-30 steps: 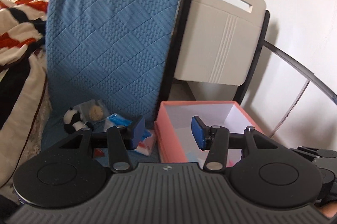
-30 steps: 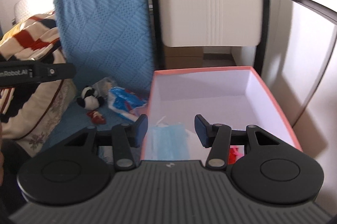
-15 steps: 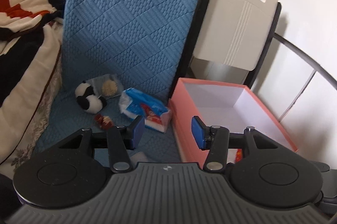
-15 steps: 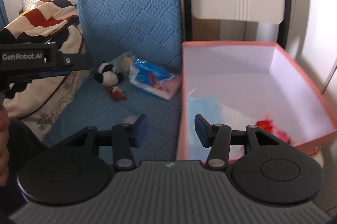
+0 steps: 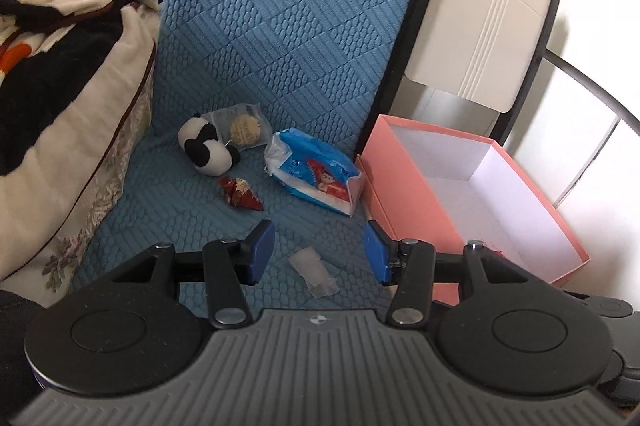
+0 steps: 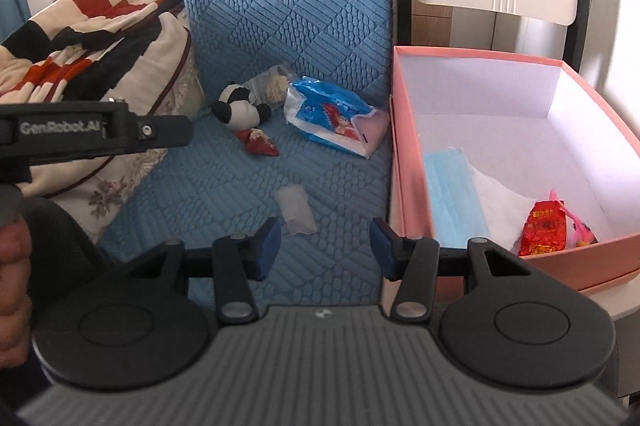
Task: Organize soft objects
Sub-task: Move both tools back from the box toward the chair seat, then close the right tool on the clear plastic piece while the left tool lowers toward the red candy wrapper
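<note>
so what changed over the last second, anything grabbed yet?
Nothing grabbed. Both grippers came down toward the blue cushion; the left gripper and right gripper now frame the small clear wrapper on it. Jaws unchanged, open and empty. Panda toy, tissue pack and pink box haven't moved.

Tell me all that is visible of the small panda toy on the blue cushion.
The panda toy is a small plush, white with black ears and limbs, soft and rounded. It lies on its side on the blue quilted cushion, near the upright backrest. A clear packet with a round beige item lies right behind it, apparently touching. A small red wrapped item lies just in front, apart from it. Neither hand-held gripper touches it.
</note>
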